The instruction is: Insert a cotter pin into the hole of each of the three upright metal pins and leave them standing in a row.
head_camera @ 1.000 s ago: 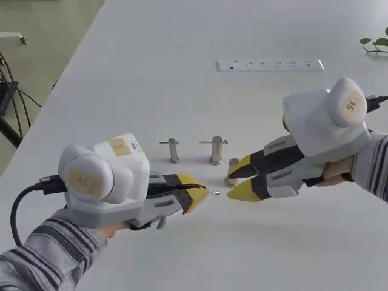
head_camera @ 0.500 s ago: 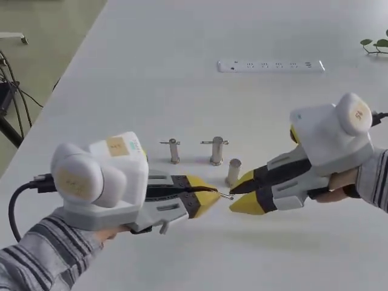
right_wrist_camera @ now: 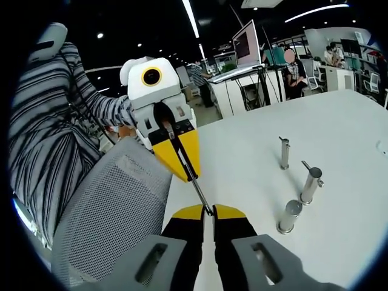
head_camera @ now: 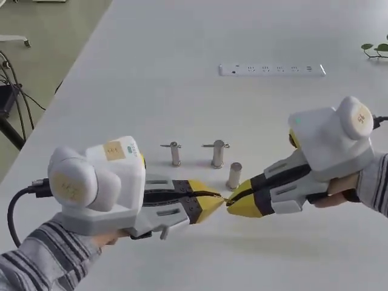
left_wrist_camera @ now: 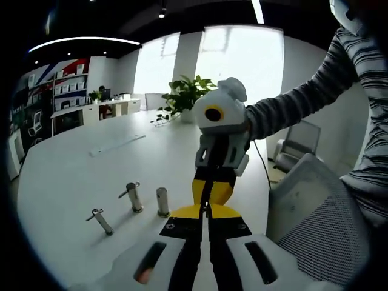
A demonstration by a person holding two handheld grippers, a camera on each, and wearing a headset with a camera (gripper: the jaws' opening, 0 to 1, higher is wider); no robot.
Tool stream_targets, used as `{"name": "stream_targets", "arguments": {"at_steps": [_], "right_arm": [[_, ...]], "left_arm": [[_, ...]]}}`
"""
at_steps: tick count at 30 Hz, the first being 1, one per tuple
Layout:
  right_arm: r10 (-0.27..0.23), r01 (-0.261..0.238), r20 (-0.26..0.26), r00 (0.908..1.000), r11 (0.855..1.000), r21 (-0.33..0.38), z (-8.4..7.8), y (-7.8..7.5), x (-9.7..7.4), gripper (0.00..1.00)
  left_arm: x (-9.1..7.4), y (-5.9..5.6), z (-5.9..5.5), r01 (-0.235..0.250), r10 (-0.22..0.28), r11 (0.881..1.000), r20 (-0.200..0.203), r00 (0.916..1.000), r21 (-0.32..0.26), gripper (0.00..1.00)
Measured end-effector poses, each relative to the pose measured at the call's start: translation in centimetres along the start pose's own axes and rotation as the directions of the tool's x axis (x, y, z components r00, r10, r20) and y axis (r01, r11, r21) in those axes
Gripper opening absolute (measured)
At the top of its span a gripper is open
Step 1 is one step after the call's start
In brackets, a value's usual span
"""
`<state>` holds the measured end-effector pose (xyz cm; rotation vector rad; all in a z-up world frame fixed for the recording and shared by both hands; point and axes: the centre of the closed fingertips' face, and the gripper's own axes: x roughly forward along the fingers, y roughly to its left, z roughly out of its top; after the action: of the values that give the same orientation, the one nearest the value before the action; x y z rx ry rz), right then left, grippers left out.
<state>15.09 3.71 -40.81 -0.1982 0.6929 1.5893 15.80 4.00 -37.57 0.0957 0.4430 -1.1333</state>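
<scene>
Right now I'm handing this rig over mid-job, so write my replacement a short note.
Left gripper: shut on a cotter pin.
Right gripper: shut on that pin's other end, tips meeting.
Done: left metal pin and middle metal pin, upright on the white table, carry cotter pins.
To do: the bare metal pin, nearest the grippers, needs this one.

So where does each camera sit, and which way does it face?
Head view: on the headset, looking down at left gripper, right gripper; striped sleeves show.
Left gripper view: on left gripper, facing the right one; own fingers, opposite sleeve.
Right gripper view: mirrored, facing the left one; own fingers, opposite sleeve.
All share three metal pins.
</scene>
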Motion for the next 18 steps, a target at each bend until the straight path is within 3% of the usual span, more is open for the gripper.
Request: {"name": "stream_targets", "arguments": {"at_steps": [5,9,12,18], "right_arm": [[-0.010,0.010,-0.015,0.9998,1.000,-0.028,0.00,-0.12,-0.27,0.00],[-0.026,0.020,-0.048,0.9985,0.994,-0.107,-0.02,-0.10,-0.57,0.00],[-0.046,0.029,-0.079,0.9958,0.977,-0.211,-0.08,-0.32,-0.72,0.00],[-0.070,0.034,-0.113,0.9911,0.954,-0.297,-0.34,-0.36,-0.67,0.00]], "left_arm": [[0.04,0.17,-0.45,-0.008,0.008,1.000,-0.004,1.0000,-0.024,0.00],[0.13,0.13,-0.50,-0.009,0.009,0.999,0.000,1.0000,-0.039,0.00],[0.23,0.22,-0.51,-0.016,0.016,0.999,0.001,0.9999,-0.042,0.00],[0.45,0.43,-0.62,-0.028,0.028,0.998,-0.003,0.9996,-0.049,0.00]]}}
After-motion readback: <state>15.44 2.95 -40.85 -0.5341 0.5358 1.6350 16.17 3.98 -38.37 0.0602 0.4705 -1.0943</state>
